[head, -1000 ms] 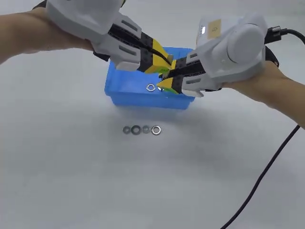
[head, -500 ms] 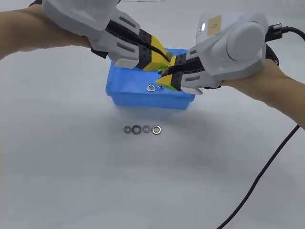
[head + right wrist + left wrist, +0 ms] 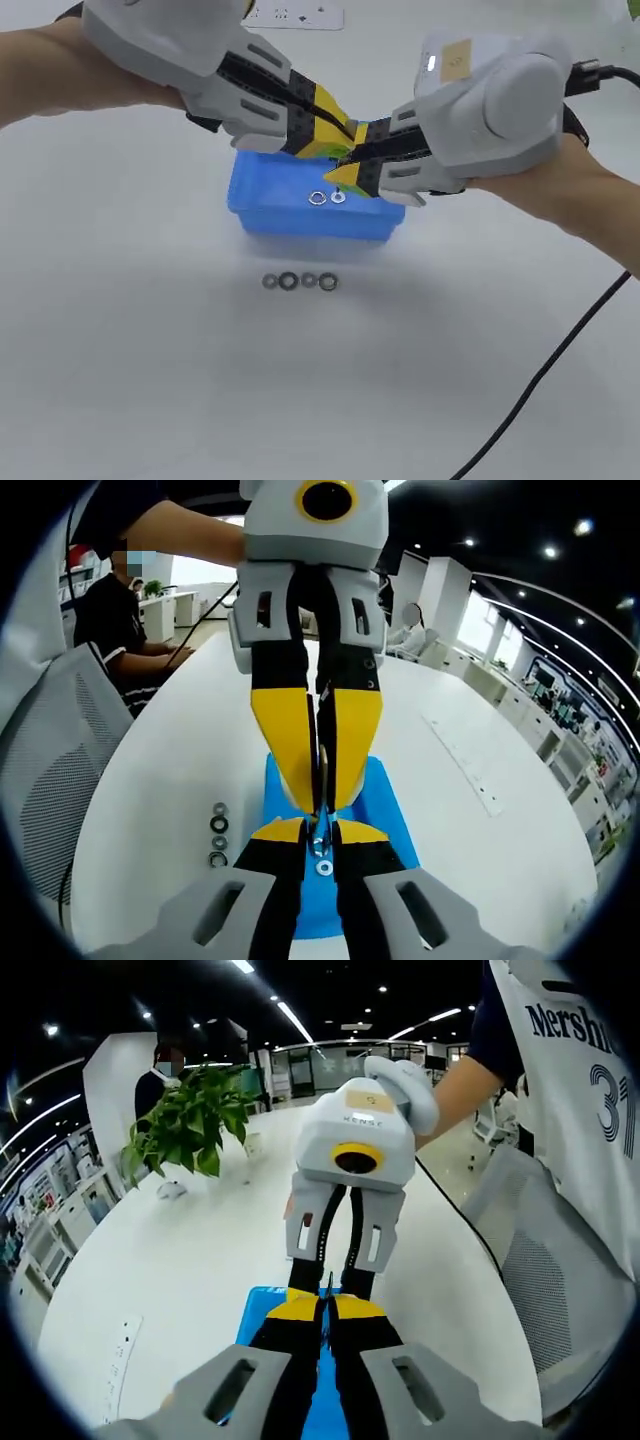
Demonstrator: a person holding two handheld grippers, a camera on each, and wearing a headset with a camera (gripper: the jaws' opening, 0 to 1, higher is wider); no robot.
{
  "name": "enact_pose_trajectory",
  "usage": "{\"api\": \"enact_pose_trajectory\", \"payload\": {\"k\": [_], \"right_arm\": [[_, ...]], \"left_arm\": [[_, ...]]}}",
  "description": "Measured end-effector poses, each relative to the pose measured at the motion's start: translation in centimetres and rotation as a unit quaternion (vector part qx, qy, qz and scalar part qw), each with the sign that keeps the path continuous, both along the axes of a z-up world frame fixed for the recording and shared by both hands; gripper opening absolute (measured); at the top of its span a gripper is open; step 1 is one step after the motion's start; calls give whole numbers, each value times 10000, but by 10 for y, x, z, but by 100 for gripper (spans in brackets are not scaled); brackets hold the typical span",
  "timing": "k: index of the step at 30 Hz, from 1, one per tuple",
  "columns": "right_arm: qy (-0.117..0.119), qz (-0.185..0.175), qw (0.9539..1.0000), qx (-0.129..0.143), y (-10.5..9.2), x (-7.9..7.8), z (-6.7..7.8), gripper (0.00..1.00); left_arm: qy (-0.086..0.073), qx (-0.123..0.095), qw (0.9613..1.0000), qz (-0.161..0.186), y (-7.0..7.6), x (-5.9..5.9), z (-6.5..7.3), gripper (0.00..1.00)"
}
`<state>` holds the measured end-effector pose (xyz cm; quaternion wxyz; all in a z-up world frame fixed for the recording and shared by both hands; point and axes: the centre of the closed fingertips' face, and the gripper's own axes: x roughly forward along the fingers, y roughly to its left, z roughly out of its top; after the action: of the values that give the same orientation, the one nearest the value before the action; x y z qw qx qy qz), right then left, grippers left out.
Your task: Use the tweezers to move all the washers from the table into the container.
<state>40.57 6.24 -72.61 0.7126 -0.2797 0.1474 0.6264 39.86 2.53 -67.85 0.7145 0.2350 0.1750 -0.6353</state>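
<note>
Four washers [image 3: 289, 281] sit in a tight row on the white worktop [image 3: 140, 360], just in front of the near wall of the blue container [image 3: 300, 222] but apart from it; two more washers lie close together on the container's floor, toward its near side; container stands upright around the middle of the worktop, well away from the edges; left gripper [image 3: 340, 135] reaches in from the upper left over the container's far rim, yellow-tipped jaws pressed together on the tweezers [image 3: 321, 770], a thin metal strip seen between them in the right gripper view; right gripper [image 3: 343, 180] comes in from the right, tip to tip with the left one above the container; its jaws are drawn in close around the lower part of the tweezers, squeezing them as far as I can tell; tweezer tips point down into the container, just above one washer there; touching it or not, cannot tell; person's left forearm [image 3: 50, 70] leads to the left gripper, right hand [image 3: 545, 185] grips the right one; black cable [image 3: 560, 360] runs from the right gripper across the worktop toward its near right edge; left gripper view shows the right gripper head-on, a potted plant [image 3: 185, 1125] on the worktop behind it, a mesh chair [image 3: 540, 1270] off to the side.
</note>
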Motion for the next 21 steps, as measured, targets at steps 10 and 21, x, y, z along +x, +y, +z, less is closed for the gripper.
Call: {"api": "enact_pose_trajectory", "payload": {"k": [10,21], "right_arm": [[-140,134,9996,219,5,-27,32,11],[-143,309,9993,180,7,-67,33,11]], "left_arm": [[-313,-68,9995,15,6,-30,31,6],[-260,-105,9995,116,10,-71,35,6]]}}
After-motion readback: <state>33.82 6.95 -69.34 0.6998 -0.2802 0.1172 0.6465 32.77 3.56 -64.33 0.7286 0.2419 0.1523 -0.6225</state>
